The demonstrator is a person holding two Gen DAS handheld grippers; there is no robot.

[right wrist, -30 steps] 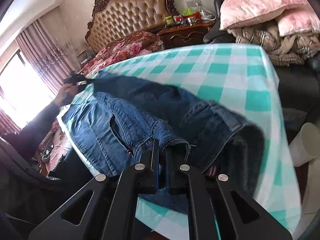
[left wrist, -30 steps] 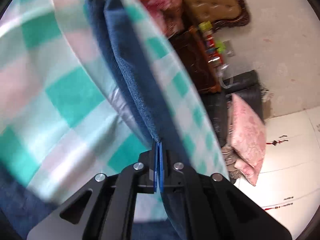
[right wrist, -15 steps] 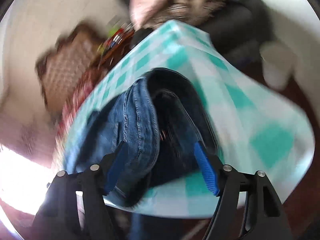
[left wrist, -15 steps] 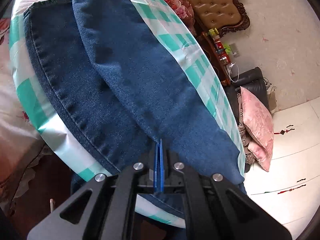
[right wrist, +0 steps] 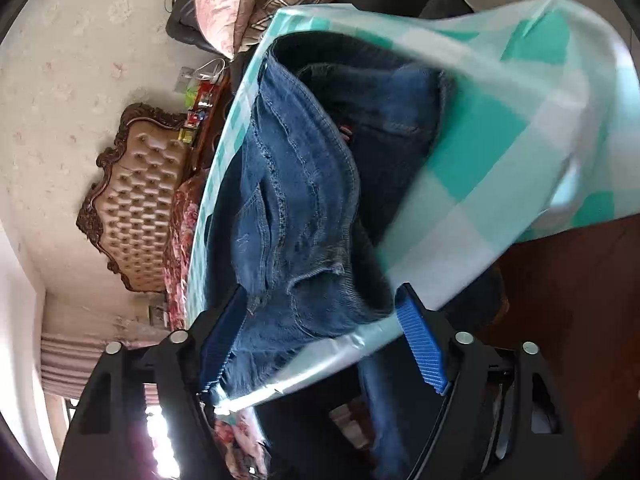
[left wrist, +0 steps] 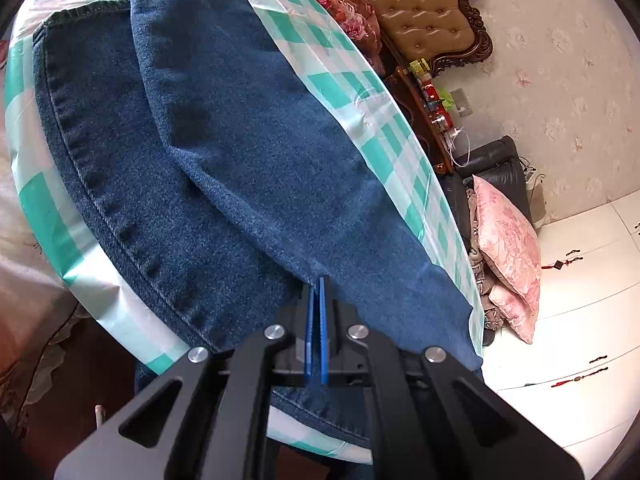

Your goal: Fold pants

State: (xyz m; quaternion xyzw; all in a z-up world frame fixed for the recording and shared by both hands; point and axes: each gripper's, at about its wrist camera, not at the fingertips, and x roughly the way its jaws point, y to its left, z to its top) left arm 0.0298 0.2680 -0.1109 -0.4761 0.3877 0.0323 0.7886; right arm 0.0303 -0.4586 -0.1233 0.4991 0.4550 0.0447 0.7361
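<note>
Matt, coarse denim pants point(left wrist: 248, 168); glossy plastic checked cloth point(right wrist: 500, 152) over the tabletop; ribbed blue pads on the fingers point(right wrist: 420, 340).

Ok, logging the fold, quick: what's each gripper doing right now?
Left gripper: shut on the jeans, at a fold of a leg.
Right gripper: open, jaws just opened; the jeans' waist end lies between them, unpressed.

Pants point(left wrist: 248, 168): dark blue denim jeans with lighter stitched seams. Laid flat, the two legs side by side, partly overlapping, running lengthwise. One leg edge lies close to the surface's edge. Waist end point(right wrist: 304, 208): faded, frayed at pocket and seams, folded over on itself, a dark inner layer exposed, part hanging past the edge.
</note>
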